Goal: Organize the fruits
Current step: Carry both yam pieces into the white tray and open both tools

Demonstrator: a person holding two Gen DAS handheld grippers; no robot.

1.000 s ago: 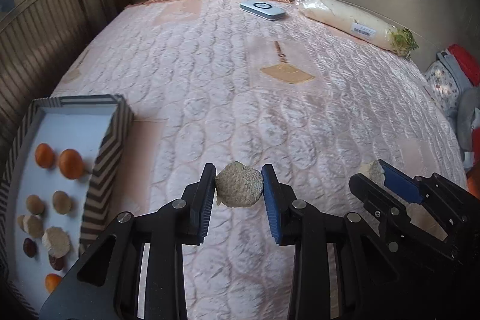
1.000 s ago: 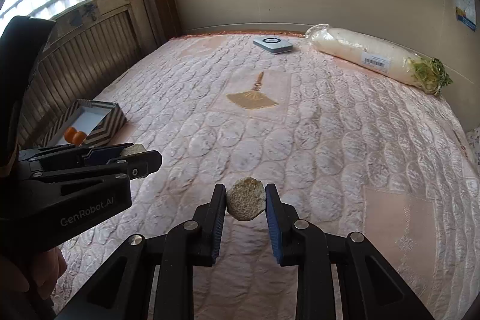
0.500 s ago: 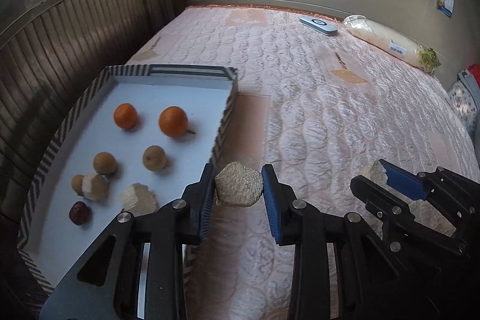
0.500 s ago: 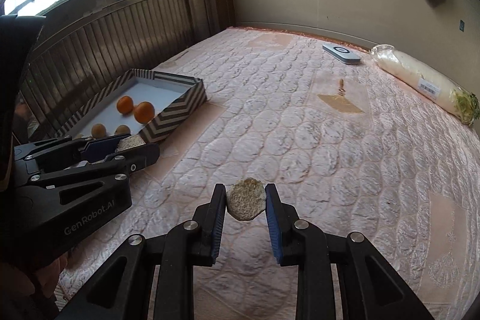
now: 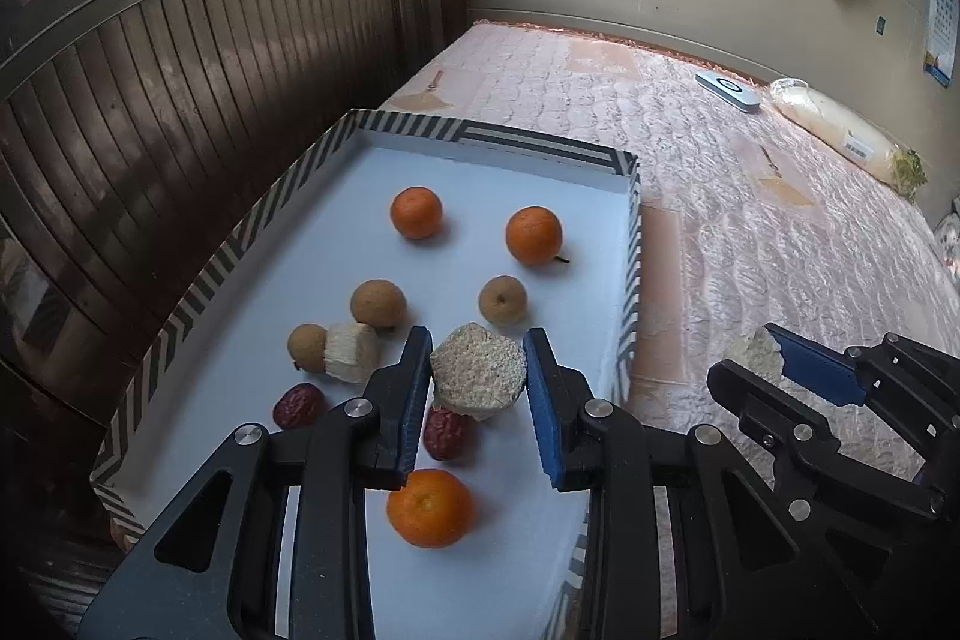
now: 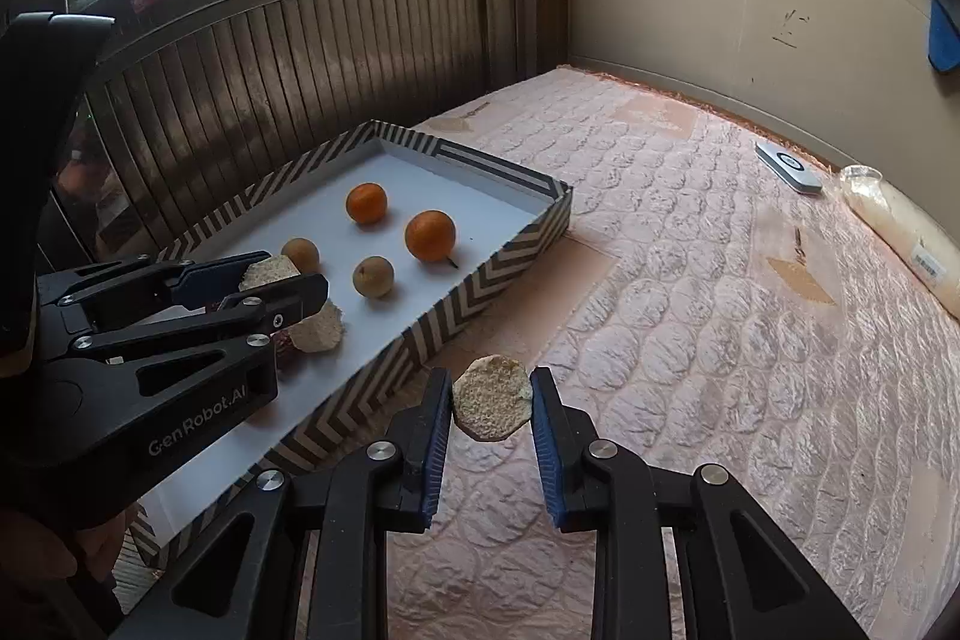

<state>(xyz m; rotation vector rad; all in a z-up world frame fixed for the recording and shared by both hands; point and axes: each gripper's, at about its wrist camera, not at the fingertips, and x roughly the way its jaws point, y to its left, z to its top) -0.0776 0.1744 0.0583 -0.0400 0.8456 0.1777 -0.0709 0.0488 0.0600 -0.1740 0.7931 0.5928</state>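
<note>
Left view: the left claw [image 5: 478,376] grips a pale chunk [image 5: 478,375] above the tray [image 5: 630,244], with dates just below it, an orange nearer and longans ahead, so release is the step in hand. Right view: the right claw [image 6: 491,407] pinches its own chunk [image 6: 492,405] over the quilt [image 6: 690,316], tray off to its left, and next needs a leftward carry.

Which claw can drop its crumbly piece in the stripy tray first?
Probably the left claw: its pale crumbly fruit chunk is over the striped tray's white floor. The right claw holds its own pale chunk outside, above the pink quilted mattress.
</note>
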